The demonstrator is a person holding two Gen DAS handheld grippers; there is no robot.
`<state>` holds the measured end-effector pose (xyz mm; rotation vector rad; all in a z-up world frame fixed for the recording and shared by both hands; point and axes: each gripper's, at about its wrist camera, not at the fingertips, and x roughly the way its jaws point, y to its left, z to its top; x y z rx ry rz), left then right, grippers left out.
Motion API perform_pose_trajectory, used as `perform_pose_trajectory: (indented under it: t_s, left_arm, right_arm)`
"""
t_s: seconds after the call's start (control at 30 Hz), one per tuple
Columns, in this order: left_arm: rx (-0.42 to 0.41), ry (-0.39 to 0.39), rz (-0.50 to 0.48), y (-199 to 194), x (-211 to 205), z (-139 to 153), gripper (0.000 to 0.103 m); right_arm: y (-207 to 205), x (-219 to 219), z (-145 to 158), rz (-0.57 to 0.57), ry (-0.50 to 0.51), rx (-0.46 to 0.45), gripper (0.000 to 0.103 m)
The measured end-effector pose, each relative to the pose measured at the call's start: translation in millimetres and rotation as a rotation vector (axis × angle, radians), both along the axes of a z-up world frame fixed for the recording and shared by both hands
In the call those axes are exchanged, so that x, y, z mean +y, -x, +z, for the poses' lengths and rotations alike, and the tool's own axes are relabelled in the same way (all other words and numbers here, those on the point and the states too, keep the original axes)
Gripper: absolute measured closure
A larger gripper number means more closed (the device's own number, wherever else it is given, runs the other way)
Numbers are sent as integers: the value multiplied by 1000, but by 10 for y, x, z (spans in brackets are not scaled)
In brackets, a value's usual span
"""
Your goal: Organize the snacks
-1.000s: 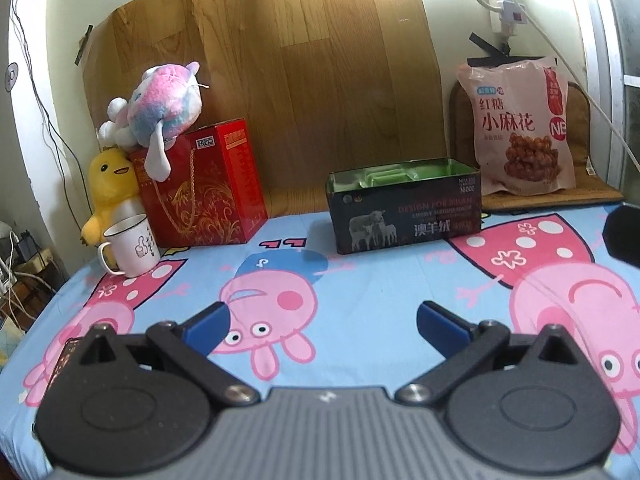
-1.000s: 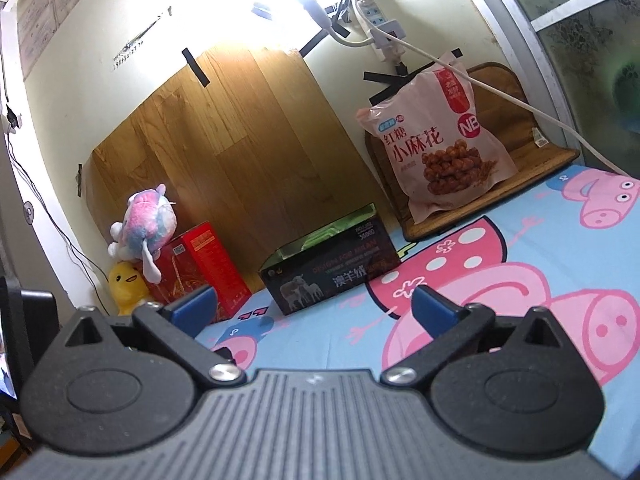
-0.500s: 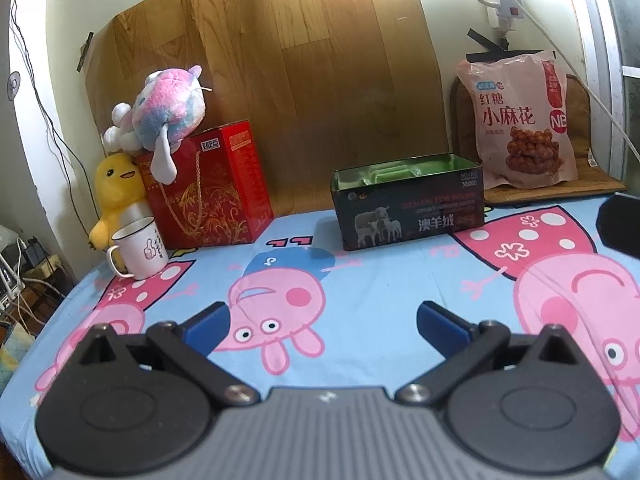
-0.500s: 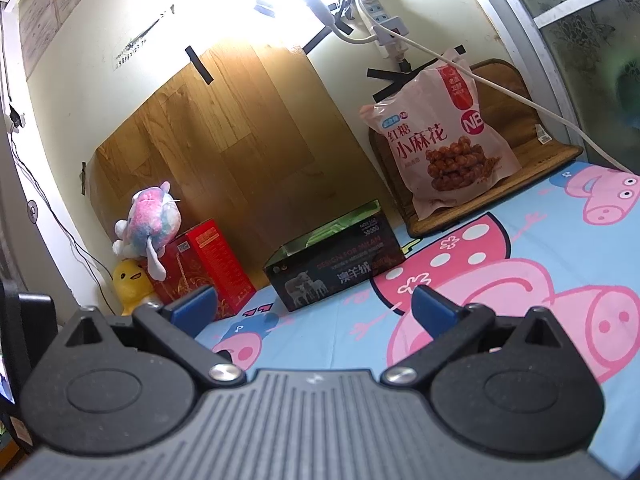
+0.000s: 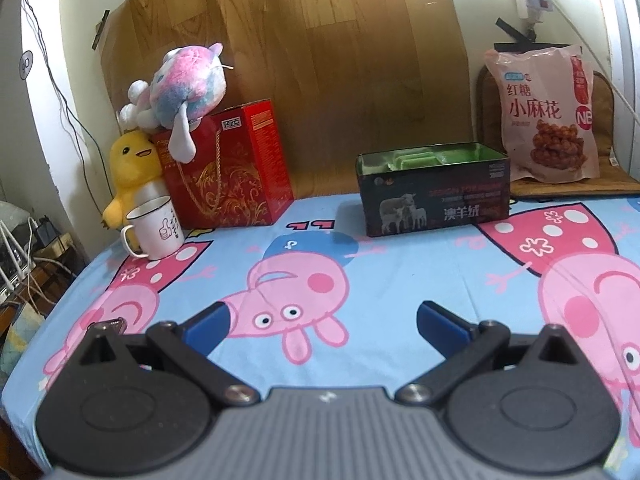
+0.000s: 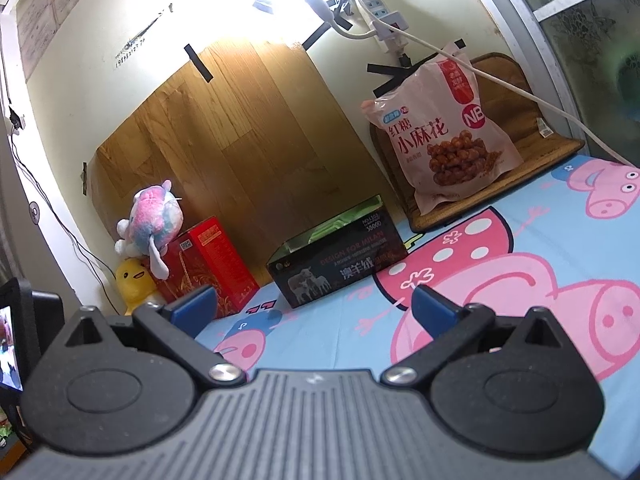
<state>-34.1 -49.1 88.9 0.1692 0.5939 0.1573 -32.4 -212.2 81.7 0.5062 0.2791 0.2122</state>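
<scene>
- The blue cartoon-pig printed cloth [image 5: 400,280] covers the whole work surface, and every item stands along its far edge against the wall.
- The large pink plastic snack bag printed with fried dough twists [image 5: 544,116] stands upright at the far right on a brown woven mat [image 5: 616,184], leaning on the wall. It is outside the tin and just beside it.
- The red cardboard gift box with gold pattern [image 5: 236,168] stands far left with a pink-and-blue plush toy [image 5: 184,84] on top. A yellow plush duck [image 5: 132,168] and a white enamel mug [image 5: 154,224] sit beside it.
- The dark open rectangular tin with sheep on its side [image 5: 434,196] sits mid-table and shows a green moulded insert. No snack is visible inside.
- The left gripper [image 5: 320,322] and right gripper [image 6: 314,304] both hang above the cloth with blue pads spread wide and nothing between them.
- Step in hand, as a judgement: the bag standing upright on its mat could be its tidy place or its waiting place, and the frames do not settle which. Any grasp of it would call for a pinch on soft, crinkly film.
- Only the right wrist view shows a small screen [image 6: 10,344] at its left edge. Only the left wrist view shows the mug and the tin's interior clearly.
</scene>
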Motion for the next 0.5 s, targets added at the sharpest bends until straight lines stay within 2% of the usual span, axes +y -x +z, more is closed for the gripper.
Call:
perform_pose_trajectory:
  t_s: [0.5]
  left_arm:
    - [-19, -30, 17, -20, 17, 44, 0]
  right_arm:
    - [8, -31, -5, -4, -13, 2, 0]
